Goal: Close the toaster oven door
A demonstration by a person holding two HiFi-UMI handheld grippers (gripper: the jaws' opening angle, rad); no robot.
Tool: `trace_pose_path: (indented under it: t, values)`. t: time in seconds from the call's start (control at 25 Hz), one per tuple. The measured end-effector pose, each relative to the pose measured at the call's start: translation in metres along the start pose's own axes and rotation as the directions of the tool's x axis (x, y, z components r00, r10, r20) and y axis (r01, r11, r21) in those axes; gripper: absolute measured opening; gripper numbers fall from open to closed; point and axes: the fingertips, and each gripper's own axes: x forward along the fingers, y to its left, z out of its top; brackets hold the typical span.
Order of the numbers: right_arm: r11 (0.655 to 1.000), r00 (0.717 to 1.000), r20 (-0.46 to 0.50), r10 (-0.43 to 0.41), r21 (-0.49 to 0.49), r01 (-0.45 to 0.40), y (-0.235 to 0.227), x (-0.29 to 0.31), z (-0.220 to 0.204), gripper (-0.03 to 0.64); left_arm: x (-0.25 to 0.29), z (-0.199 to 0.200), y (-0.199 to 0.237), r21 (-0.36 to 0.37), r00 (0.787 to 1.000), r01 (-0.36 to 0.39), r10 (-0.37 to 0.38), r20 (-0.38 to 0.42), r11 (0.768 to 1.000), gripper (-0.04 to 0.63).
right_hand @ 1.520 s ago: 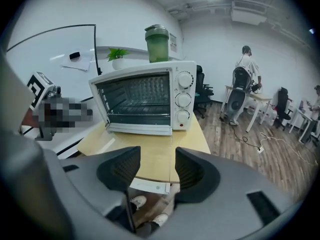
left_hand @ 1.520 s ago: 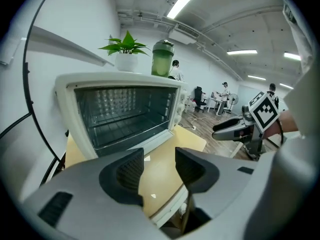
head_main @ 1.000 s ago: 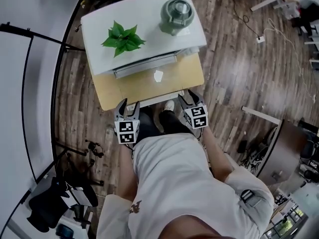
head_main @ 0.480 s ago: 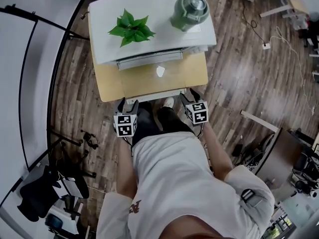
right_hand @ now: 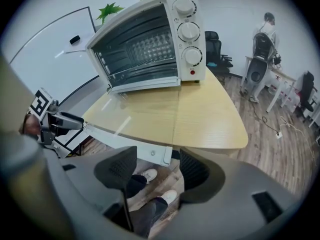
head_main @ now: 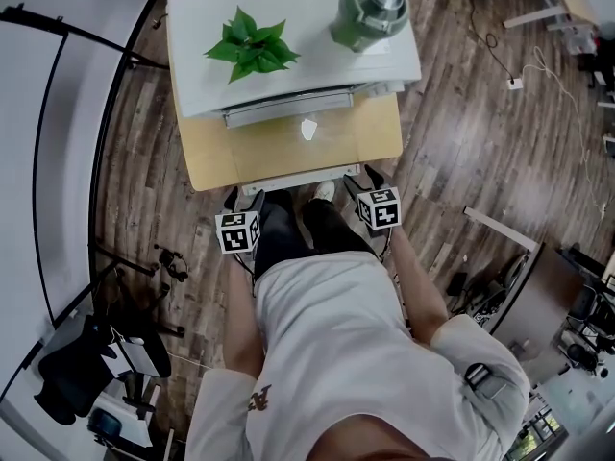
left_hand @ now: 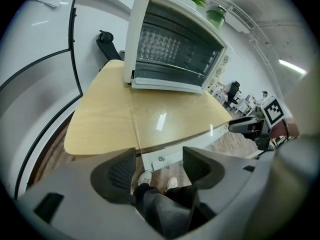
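Note:
A white toaster oven [head_main: 307,80] stands on a small wooden table [head_main: 207,157]. Its glass door [left_hand: 170,119] hangs open, lying flat towards me, with the white handle bar [head_main: 288,179] at the table's near edge. My left gripper [head_main: 245,200] sits just short of the handle's left end [left_hand: 160,159]. Its jaws have just been opening and now stand open with nothing gripped. My right gripper [head_main: 362,179] hovers at the handle's right end [right_hand: 150,151], open and empty. The left gripper view shows the right gripper [left_hand: 250,128]; the right gripper view shows the left gripper [right_hand: 55,121].
A green plant [head_main: 250,51] and a green pot [head_main: 370,12] rest on the oven's top. Three knobs [right_hand: 189,31] line its right side. My legs and shoes [left_hand: 155,181] stand below the table edge. A tripod [head_main: 125,344] stands at the left, and a desk [right_hand: 275,79] with chairs at the right.
Both grippers have sunk a little in front of the handle bar. The left gripper's jaws have spread wider.

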Motion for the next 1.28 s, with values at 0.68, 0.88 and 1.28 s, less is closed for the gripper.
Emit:
trace_pose_path:
  t: [0.68, 0.88, 1.28]
  values:
    - [0.996, 0.998, -0.006, 0.060, 0.073, -0.059, 0.007, 0.016, -0.007, 0.241, 0.016, -0.011, -0.004, -0.105, 0.998, 0.059, -0.061, -0.010, 0.993, 0.290]
    - [0.994, 0.998, 0.003, 0.058, 0.089, -0.058, 0.007, 0.014, -0.005, 0.236, 0.015, -0.011, -0.004, -0.095, 0.998, 0.054, -0.056, -0.012, 0.994, 0.285]
    - [0.990, 0.996, 0.052, 0.079, 0.113, -0.084, 0.011, -0.004, 0.005, 0.232, -0.001, -0.004, -0.008, -0.068, 0.999, 0.039, -0.038, 0.017, 0.997, 0.273]
